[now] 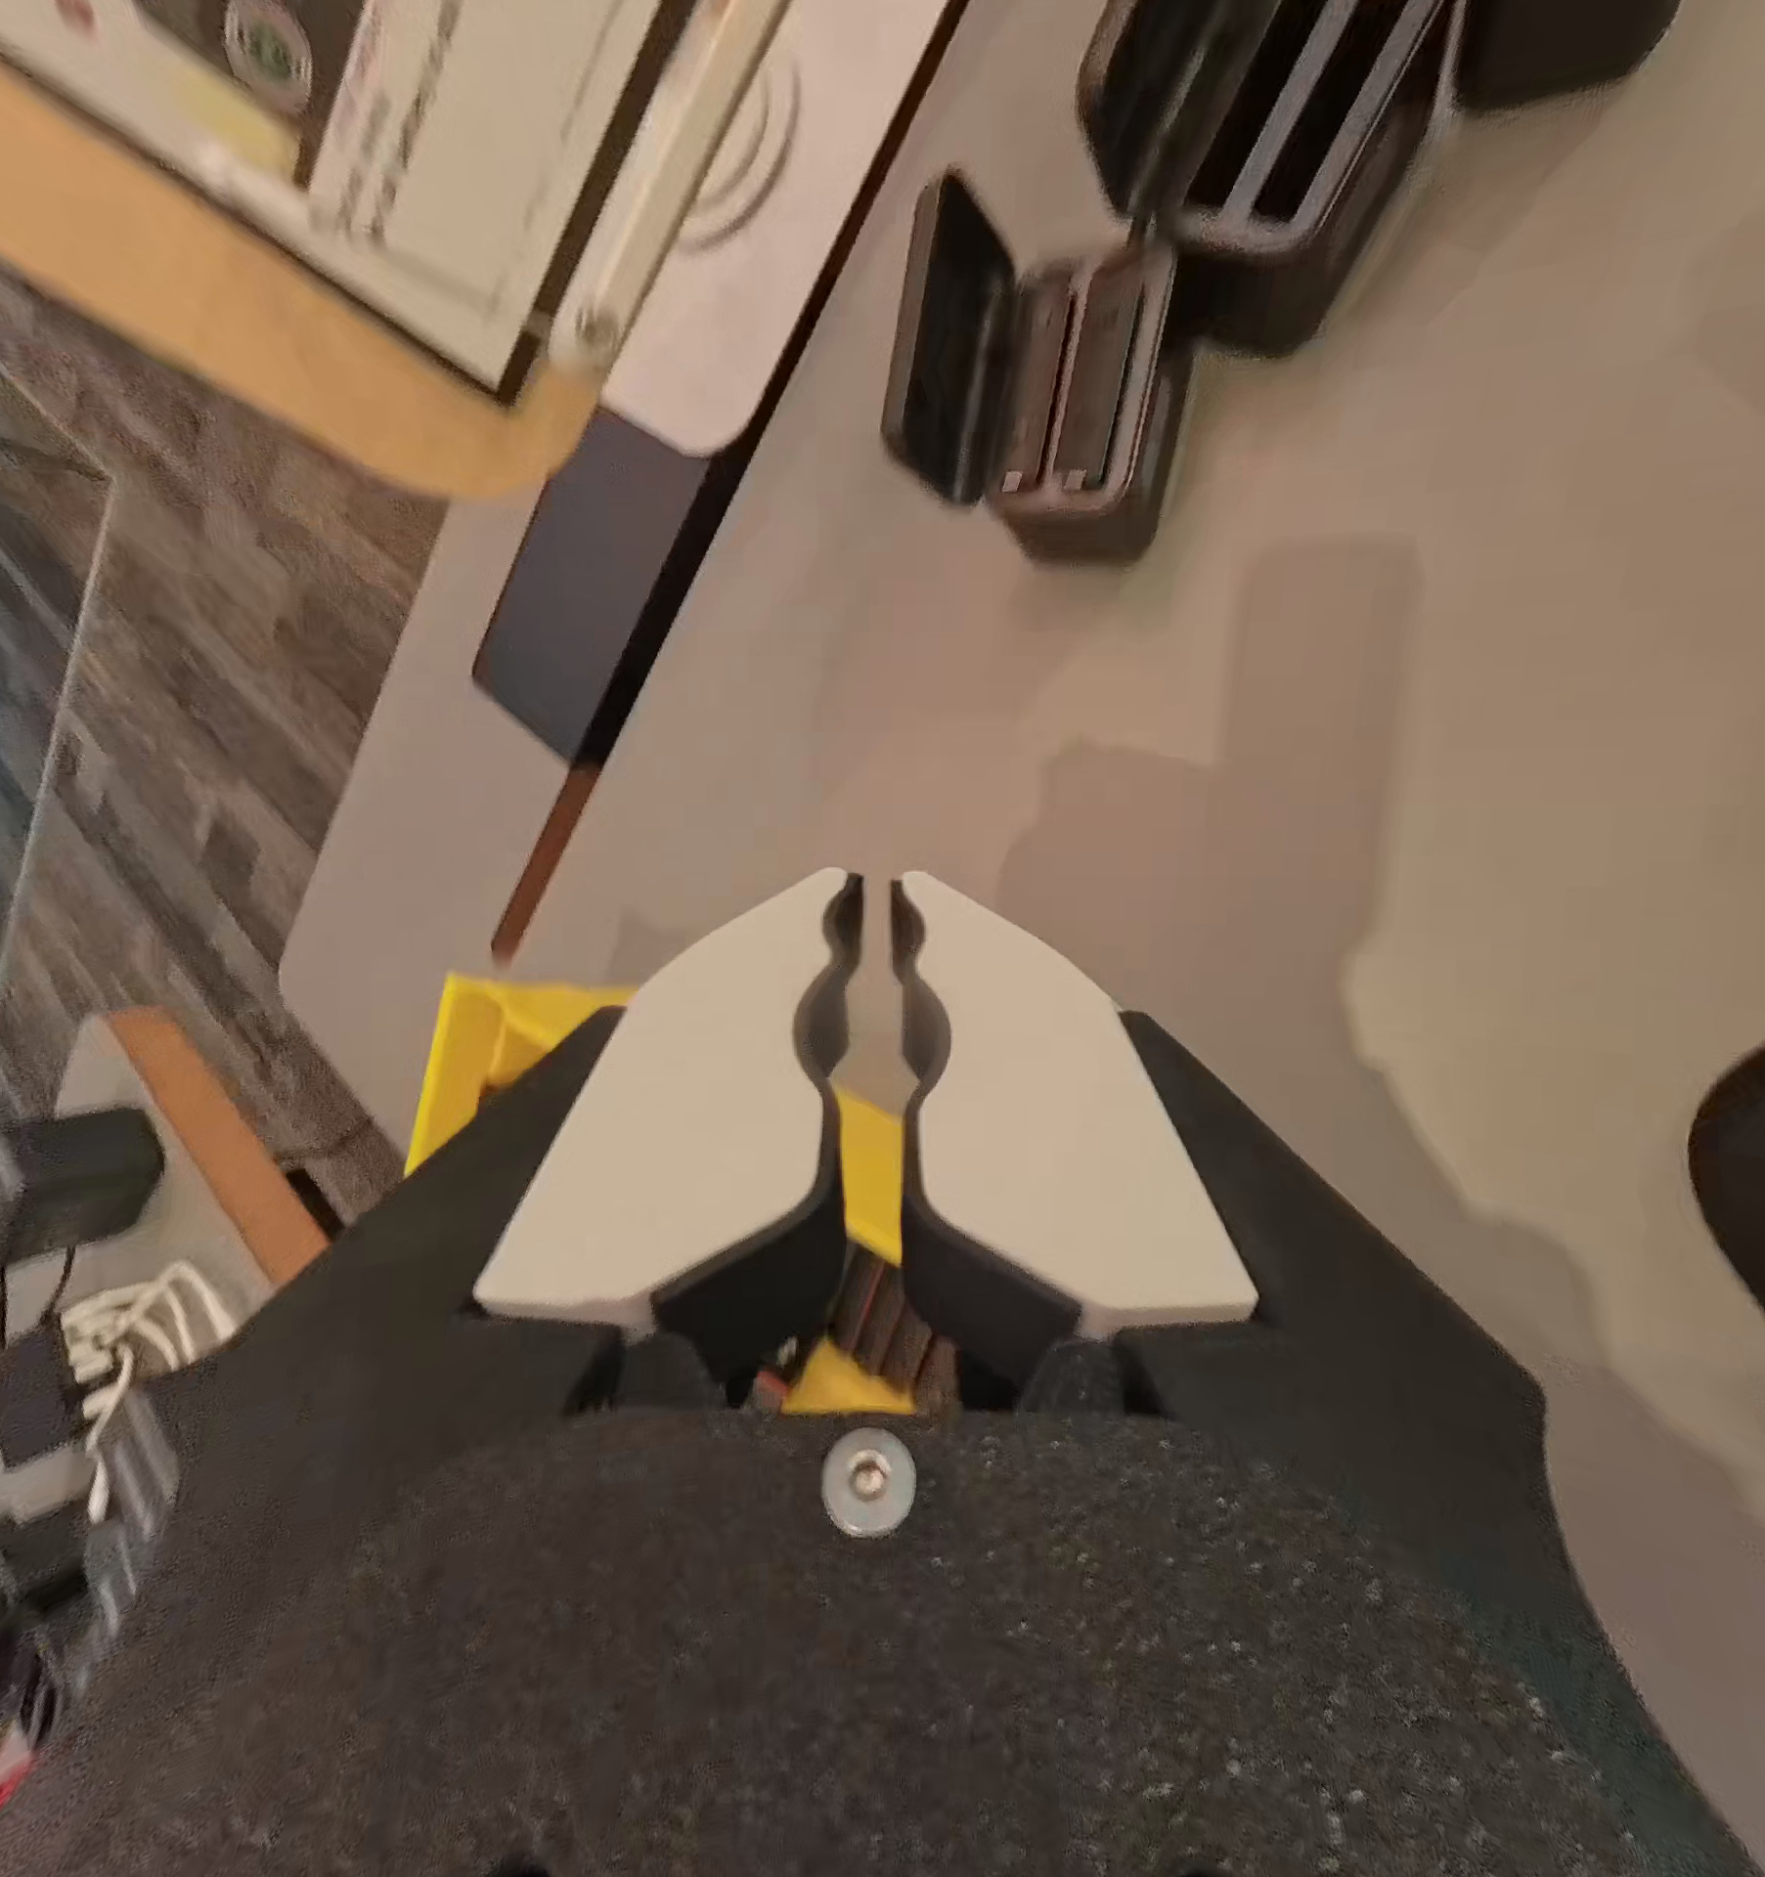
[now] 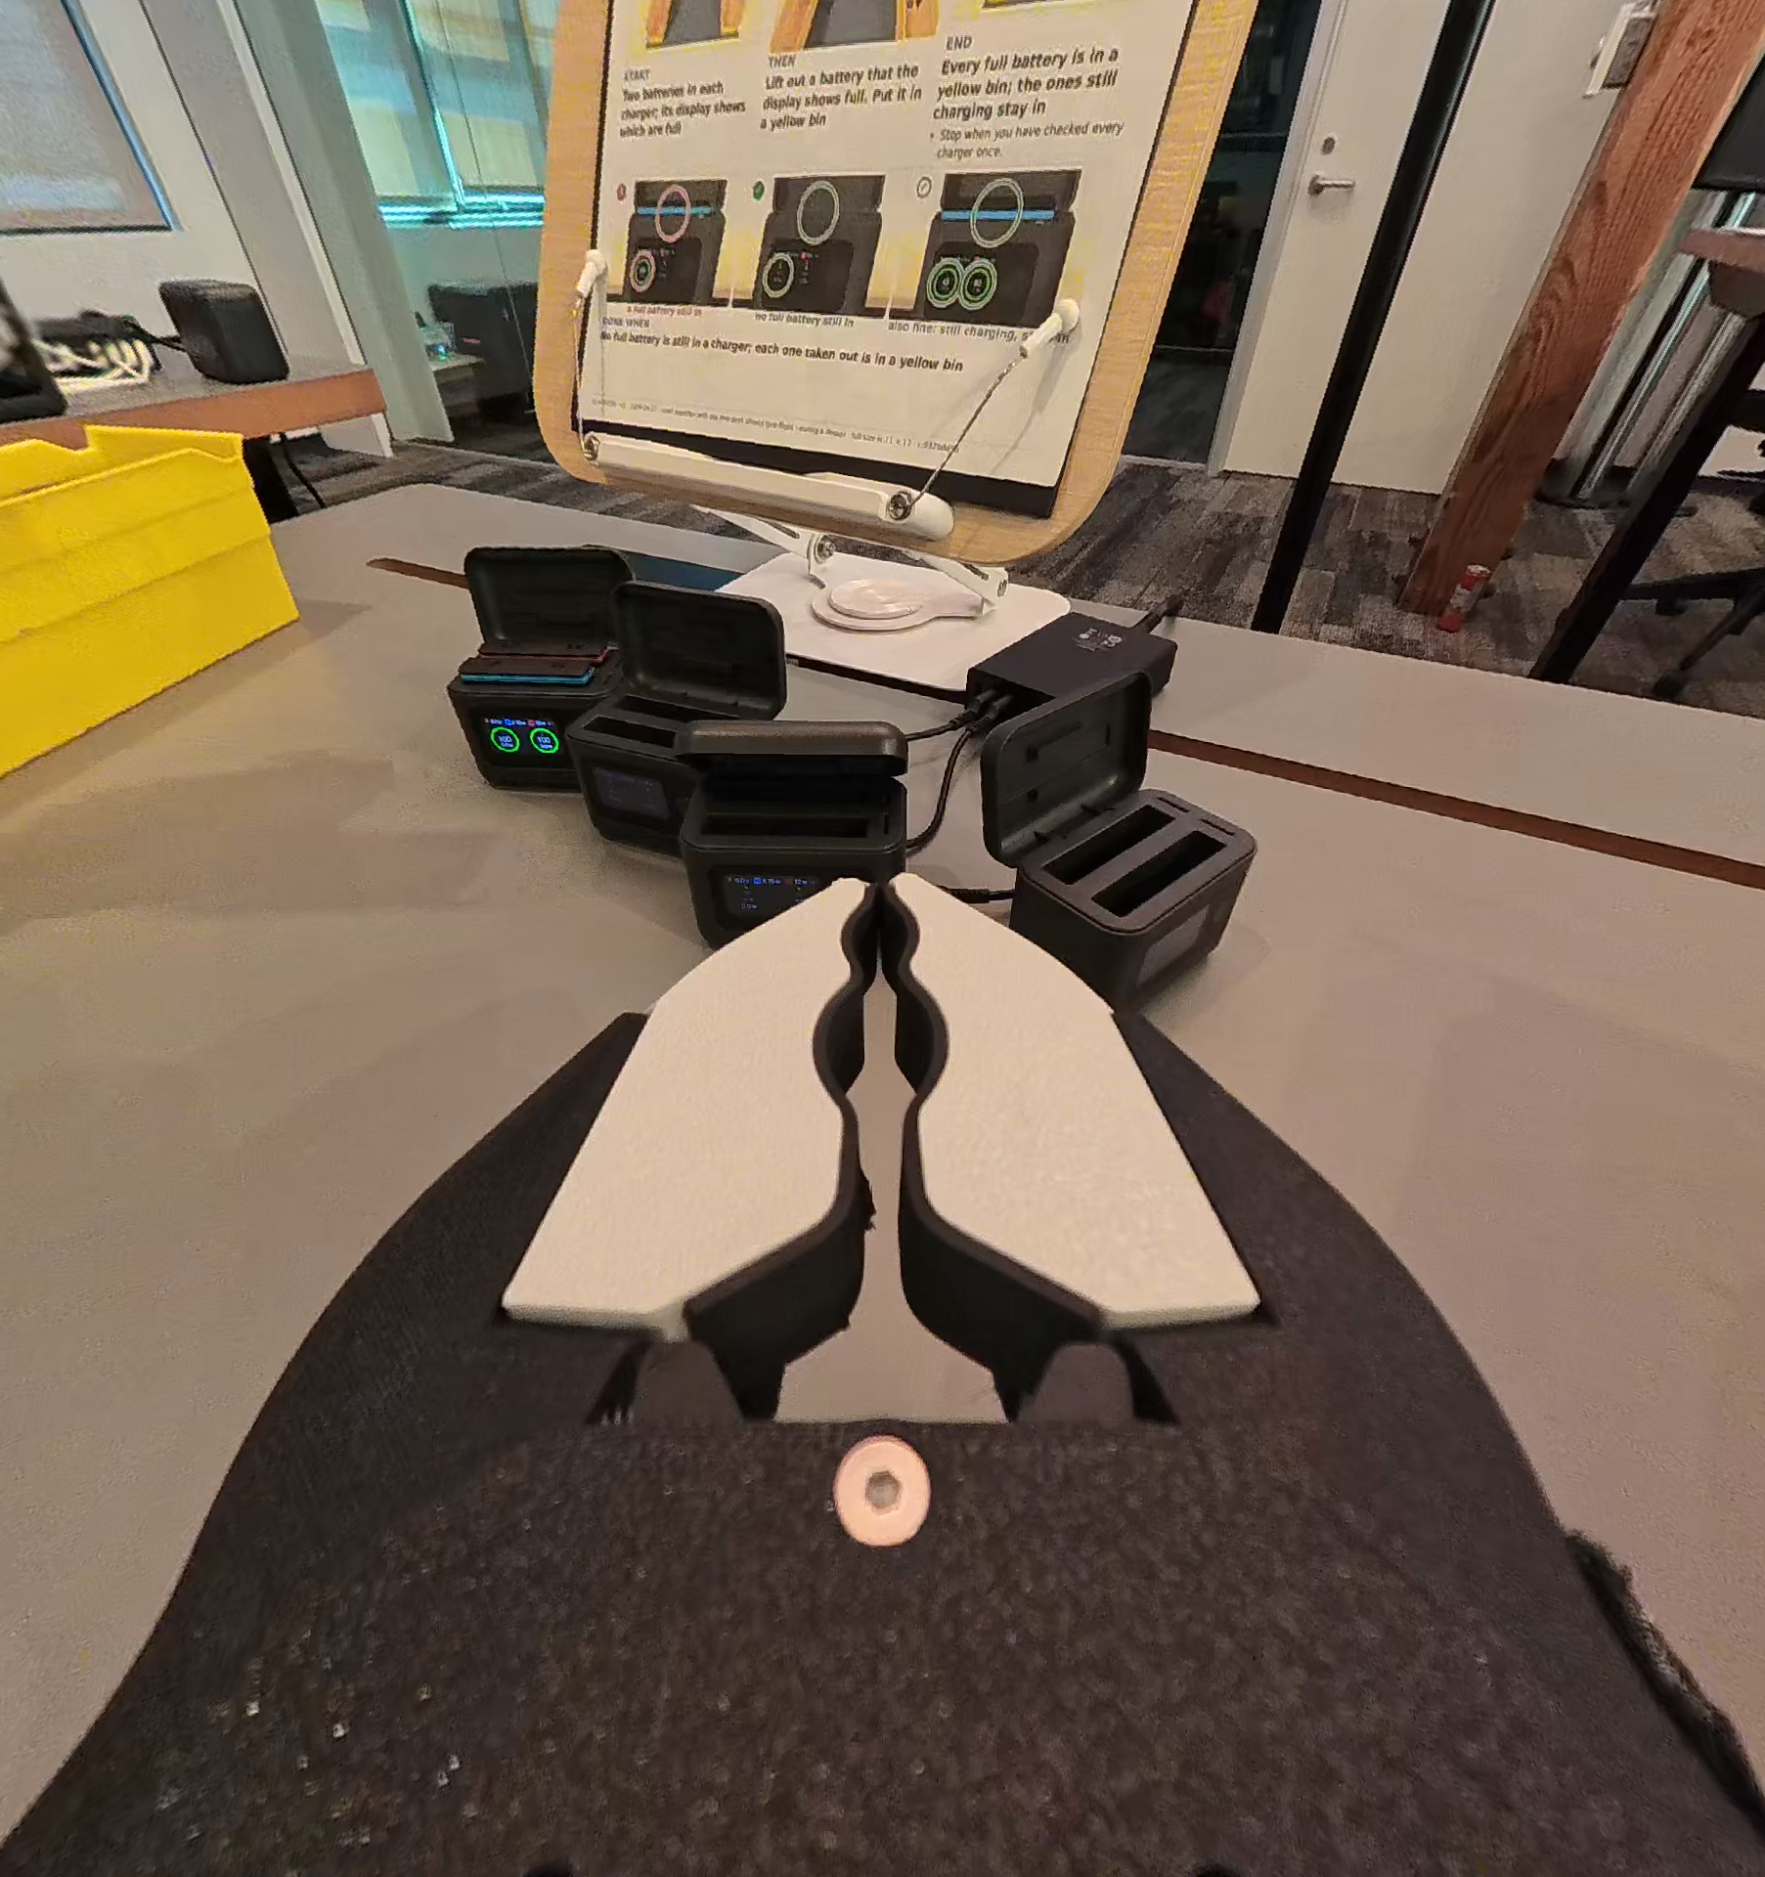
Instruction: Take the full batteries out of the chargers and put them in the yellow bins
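My left gripper [image 1: 876, 889] is shut with nothing between its tips and hovers over a yellow bin [image 1: 472, 1056] at the table's corner. Dark batteries [image 1: 873, 1320] show in the bin below the fingers. In the left wrist view, a charger with its lid open [image 1: 1071, 406] holds two batteries. My right gripper [image 2: 880, 894] is shut and empty above the table, just in front of several black chargers. The leftmost charger [image 2: 533, 701] holds batteries and shows two green rings. The right charger [image 2: 1122, 863] has empty slots. Yellow bins [image 2: 96, 579] stand at the left.
An instruction board on a white stand [image 2: 858, 254] rises behind the chargers. A black power adapter [image 2: 1071, 660] with cables lies beside them. The grey table [image 2: 248, 1016] spreads around my right gripper. A dark blurred shape [image 1: 1762, 1168] sits at the right edge of the left wrist view. My right fingertips sit around 40 cm from my left ones.
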`<control>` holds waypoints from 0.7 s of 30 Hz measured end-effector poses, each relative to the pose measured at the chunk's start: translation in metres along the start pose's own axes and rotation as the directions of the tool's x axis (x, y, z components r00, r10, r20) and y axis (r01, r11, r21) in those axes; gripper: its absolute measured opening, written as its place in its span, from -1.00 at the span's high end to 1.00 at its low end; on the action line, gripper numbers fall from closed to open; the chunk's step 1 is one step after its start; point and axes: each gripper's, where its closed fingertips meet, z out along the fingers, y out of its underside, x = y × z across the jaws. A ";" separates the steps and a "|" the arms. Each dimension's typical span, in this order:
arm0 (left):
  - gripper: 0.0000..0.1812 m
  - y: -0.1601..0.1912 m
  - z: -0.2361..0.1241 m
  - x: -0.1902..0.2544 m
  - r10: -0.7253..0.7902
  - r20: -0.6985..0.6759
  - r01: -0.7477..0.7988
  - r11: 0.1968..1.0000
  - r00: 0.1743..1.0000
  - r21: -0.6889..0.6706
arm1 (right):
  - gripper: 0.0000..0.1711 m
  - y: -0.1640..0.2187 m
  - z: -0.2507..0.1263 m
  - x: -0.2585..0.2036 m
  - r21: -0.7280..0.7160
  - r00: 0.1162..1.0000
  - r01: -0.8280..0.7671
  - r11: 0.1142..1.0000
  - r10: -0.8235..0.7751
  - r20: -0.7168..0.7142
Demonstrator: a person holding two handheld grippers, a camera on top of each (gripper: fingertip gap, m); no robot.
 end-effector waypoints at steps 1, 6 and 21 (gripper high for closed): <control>0.92 0.015 -0.006 -0.004 -0.017 -0.001 0.017 1.000 1.000 -0.024 | 1.00 0.000 0.000 0.000 0.000 1.000 -0.002 1.000 0.002 0.003; 0.68 0.093 -0.027 -0.015 -0.100 -0.036 0.090 0.974 0.994 -0.208 | 1.00 0.001 0.001 -0.006 -0.006 1.000 0.010 1.000 -0.010 0.019; 0.35 0.194 0.008 -0.048 0.077 -0.111 -0.124 0.842 0.991 -0.525 | 1.00 0.014 0.009 -0.015 -0.040 0.996 0.068 0.997 -0.066 0.060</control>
